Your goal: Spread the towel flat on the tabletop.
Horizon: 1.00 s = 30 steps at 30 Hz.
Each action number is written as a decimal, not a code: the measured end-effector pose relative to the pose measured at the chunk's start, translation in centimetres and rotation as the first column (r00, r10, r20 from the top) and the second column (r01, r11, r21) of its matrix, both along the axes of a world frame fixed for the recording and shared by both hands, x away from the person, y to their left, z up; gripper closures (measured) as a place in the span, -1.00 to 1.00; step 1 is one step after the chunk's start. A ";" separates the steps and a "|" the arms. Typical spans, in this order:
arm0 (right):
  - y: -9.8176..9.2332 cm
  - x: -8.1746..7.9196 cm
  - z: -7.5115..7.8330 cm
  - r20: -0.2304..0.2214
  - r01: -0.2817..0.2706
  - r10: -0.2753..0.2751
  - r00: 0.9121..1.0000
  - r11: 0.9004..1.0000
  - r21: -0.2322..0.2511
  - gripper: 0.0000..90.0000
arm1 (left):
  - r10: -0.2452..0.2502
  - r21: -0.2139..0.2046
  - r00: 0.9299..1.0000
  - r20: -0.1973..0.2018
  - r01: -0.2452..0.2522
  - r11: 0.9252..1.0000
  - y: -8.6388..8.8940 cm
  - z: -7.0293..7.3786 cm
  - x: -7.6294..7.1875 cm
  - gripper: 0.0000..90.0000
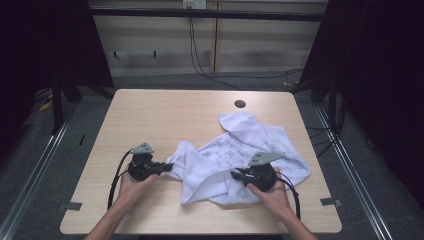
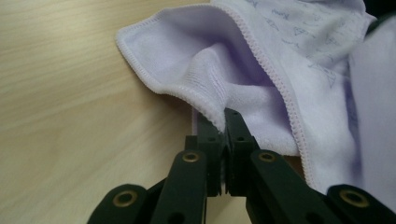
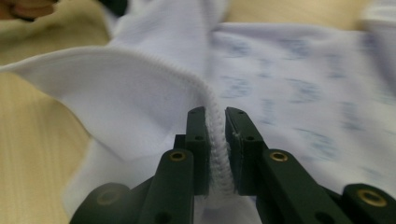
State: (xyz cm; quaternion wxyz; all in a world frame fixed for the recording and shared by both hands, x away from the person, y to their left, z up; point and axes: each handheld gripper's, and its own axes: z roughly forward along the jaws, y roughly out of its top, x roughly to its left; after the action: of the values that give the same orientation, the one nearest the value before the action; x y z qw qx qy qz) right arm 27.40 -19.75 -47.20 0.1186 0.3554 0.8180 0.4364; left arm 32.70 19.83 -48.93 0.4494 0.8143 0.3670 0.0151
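Towel (image 1: 240, 155) lies crumpled on pale wooden table (image 1: 165, 115), grey floor (image 1: 60, 165) around.

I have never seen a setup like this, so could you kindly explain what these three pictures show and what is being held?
A person sits at a wooden table, with hand-held tongs in each hand. One picture looks down from above; the other two come from small cameras riding on each tool. A white printed towel lies crumpled on the table. The left tongs are shut on a folded hem of the towel. The right tongs pinch another stitched edge between their jaws.
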 end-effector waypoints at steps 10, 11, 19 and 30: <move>-7.4 0.0 -1.9 -0.136 0.218 -0.230 0.963 0.971 -0.098 0.33 | -0.078 0.024 0.997 -0.017 0.078 0.997 1.3 0.2 -4.0 0.83; -7.5 -0.2 -1.8 -0.130 0.214 -0.225 0.966 0.972 -0.093 0.29 | -0.065 0.018 0.998 -0.017 0.066 0.998 1.3 0.3 -3.9 0.76; -5.6 -3.3 1.6 -0.015 0.177 -0.177 0.984 0.984 0.009 0.21 | -0.002 -0.052 0.998 0.059 0.005 0.999 1.6 1.9 -3.0 0.62; 3.4 -4.5 -1.0 -0.113 -0.231 0.232 0.966 0.973 0.019 0.41 | -0.040 0.054 0.999 -0.021 0.041 0.998 0.5 -0.4 -2.0 0.87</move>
State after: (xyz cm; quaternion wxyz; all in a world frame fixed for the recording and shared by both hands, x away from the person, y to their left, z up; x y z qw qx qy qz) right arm 22.91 -16.31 -48.23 0.0189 0.2823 0.8582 0.4283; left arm 30.66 20.36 -49.28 0.4237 0.8336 0.3544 0.0081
